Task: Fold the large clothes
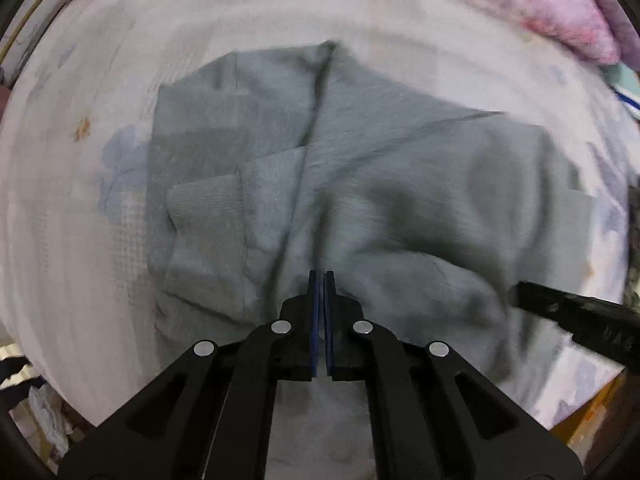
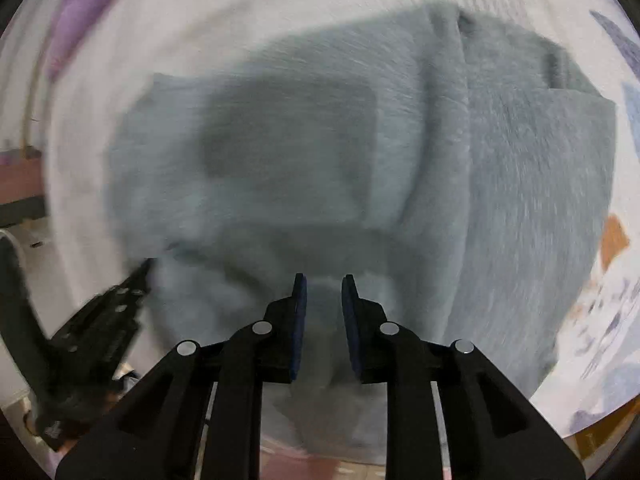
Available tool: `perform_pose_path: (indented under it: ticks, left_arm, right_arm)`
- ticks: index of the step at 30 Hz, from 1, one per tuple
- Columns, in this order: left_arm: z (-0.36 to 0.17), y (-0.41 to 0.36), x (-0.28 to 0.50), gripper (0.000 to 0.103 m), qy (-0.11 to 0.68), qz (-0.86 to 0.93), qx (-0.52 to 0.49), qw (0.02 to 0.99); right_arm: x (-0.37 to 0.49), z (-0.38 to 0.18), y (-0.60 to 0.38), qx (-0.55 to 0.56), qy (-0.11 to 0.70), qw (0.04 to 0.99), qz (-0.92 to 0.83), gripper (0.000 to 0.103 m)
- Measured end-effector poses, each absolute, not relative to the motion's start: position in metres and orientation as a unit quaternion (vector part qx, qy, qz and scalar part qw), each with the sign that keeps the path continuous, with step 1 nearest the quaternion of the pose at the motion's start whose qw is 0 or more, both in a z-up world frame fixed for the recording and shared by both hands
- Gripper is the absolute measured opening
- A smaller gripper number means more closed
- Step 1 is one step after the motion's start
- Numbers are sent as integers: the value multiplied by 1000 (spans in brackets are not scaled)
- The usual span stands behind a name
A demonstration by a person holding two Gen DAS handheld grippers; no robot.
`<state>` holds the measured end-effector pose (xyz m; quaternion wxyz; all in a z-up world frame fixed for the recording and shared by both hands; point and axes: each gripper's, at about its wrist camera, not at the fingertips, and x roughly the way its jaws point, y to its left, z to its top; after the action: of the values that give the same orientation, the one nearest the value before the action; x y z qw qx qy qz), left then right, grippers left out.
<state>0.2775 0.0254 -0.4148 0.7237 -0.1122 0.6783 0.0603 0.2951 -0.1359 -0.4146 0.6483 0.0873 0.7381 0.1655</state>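
A large grey-green garment [image 1: 360, 184] lies partly folded on a pale floral bedsheet [image 1: 80, 200]. My left gripper [image 1: 322, 276] is shut on a fold of the garment at its near edge. The right gripper shows at the right of the left wrist view [image 1: 520, 292], at the cloth's edge. In the right wrist view the same garment [image 2: 520, 200] fills the frame. My right gripper [image 2: 323, 280] has its jaws slightly apart with cloth bunched between them. The left gripper [image 2: 146, 266] shows at the left, touching the garment's edge. Both views are blurred.
A pink and purple quilt [image 1: 540, 4] lies at the far right of the bed. The bed's near edge and cardboard-coloured clutter [image 1: 592, 412] show at the lower right. Crumpled paper [image 1: 44, 412] lies on the floor at the lower left.
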Motion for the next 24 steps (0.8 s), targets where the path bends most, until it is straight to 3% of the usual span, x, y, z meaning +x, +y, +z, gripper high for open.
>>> perform_pose_path:
  ticks: [2,5,10,12,13,14,16,20,24]
  left_arm:
    - [-422,19,271,3,683,39,-139,716]
    - [-471,-2,259,2,699,52,-101,706]
    - [-468,-19,257,2,679,69,-80,727]
    - [-464,-21,257,3,687,72,-88,717]
    - [-462,-20,256,7,691,74,-90,714]
    - [-456,-16,256,11,690,78,-100,713]
    - [-443,-8,257,31,684,79,-114,716]
    - [-420,-2,258,40,676,77,-96,726]
    - [-402,6,255,57,670,84,-91,732]
  right_arm:
    - [284,-429,-127,92,752,627,182,19]
    - [272,-486,-116,76,764,614,181,13]
    - [284,-479,-125,123,778,590,177,15]
    - [290,-468,-128,130,783,582,178,30]
    - [295,-461,-126,127,782,584,176,56]
    - [296,-451,-128,111,778,596,164,72]
    - [296,-434,-136,111,762,615,170,89]
    - [289,-406,-156,134,746,629,173,91]
    - [287,-388,-177,107,734,650,163,92]
